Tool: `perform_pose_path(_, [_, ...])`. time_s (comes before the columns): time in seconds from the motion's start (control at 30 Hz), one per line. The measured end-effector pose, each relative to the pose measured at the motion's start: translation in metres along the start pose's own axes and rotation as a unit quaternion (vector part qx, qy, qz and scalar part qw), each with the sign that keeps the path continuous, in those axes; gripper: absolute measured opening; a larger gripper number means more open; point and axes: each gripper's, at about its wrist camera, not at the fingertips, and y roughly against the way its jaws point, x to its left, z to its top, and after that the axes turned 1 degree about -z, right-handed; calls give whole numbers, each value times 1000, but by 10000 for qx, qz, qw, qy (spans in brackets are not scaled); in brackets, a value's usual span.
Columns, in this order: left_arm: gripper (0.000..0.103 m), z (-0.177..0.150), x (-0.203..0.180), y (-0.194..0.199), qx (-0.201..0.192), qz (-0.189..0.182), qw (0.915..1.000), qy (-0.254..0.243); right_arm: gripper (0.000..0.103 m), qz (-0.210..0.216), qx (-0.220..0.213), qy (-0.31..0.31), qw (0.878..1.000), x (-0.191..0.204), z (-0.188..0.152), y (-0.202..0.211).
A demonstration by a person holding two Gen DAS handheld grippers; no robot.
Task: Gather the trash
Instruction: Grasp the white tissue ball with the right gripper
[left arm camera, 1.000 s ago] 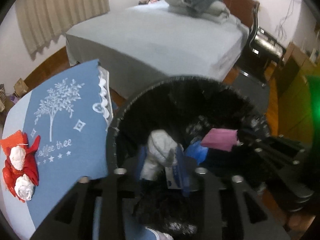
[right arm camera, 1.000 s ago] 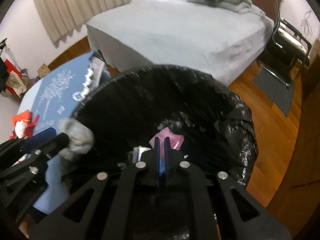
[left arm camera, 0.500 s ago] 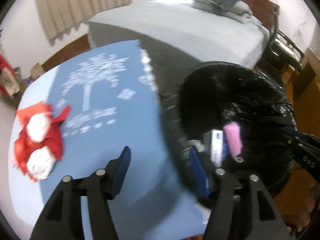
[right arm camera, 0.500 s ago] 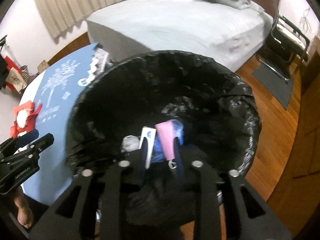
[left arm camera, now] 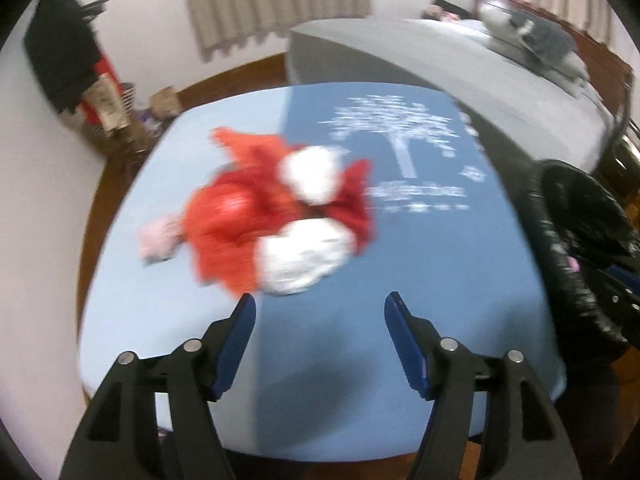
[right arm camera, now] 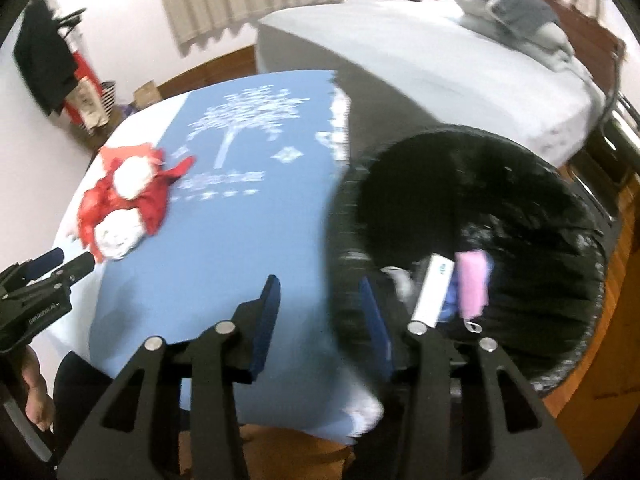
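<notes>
My left tool [left arm camera: 320, 306]: open, holding nothing.
Red wrapper pile [left arm camera: 276, 216]: on the surface [left arm camera: 420, 264], just ahead of it.
My right tool [right arm camera: 318, 294]: open, empty, beside the bin [right arm camera: 592, 288].

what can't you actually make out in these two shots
- Red trash pile on the table, left wrist view: motion blur; what the white lumps are cannot be told.
- Printed words under the tree on the blue cloth, both views: blurred, unreadable.
- Trash bin, left wrist view: cut off by the right edge, contents mostly hidden.
- Bin bottom, right wrist view: dark liner and blur.
</notes>
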Motion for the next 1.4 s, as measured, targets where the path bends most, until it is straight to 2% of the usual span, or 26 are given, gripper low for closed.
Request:
perform_pose_path(0.23, [68, -10, 79, -5, -32, 241, 9982, 542, 44, 301, -82, 468, 9984, 81, 5, -8])
perform_pose_path(0.4, [69, -14, 97, -8, -112, 353, 9979, 533, 44, 399, -114, 673, 9969, 126, 11, -17])
perform_pose_path(0.63, [69, -14, 118, -20, -109, 253, 9974, 660, 44, 443, -95, 914, 9948, 177, 19, -41])
perform_pose_path(0.87, [69, -13, 129, -32, -108, 247, 9976, 635, 45, 492, -79, 996, 9938, 207, 24, -61])
perform_pose_path(1.3, [69, -12, 138, -57, -27, 203, 9977, 640, 48, 407, 49, 1125, 9928, 231, 30, -102])
perform_pose_path(1.33, [69, -12, 138, -58, -22, 185, 9977, 650, 45, 435, 54, 1142, 9925, 231, 30, -104])
perform_pose_path(1.37, [69, -11, 137, -58, -18, 170, 9977, 661, 34, 471, 56, 1158, 9921, 232, 31, -105])
perform_pose_path(1.4, [69, -10, 137, -59, -10, 146, 9977, 669, 30, 548, 77, 1194, 9913, 233, 31, -106])
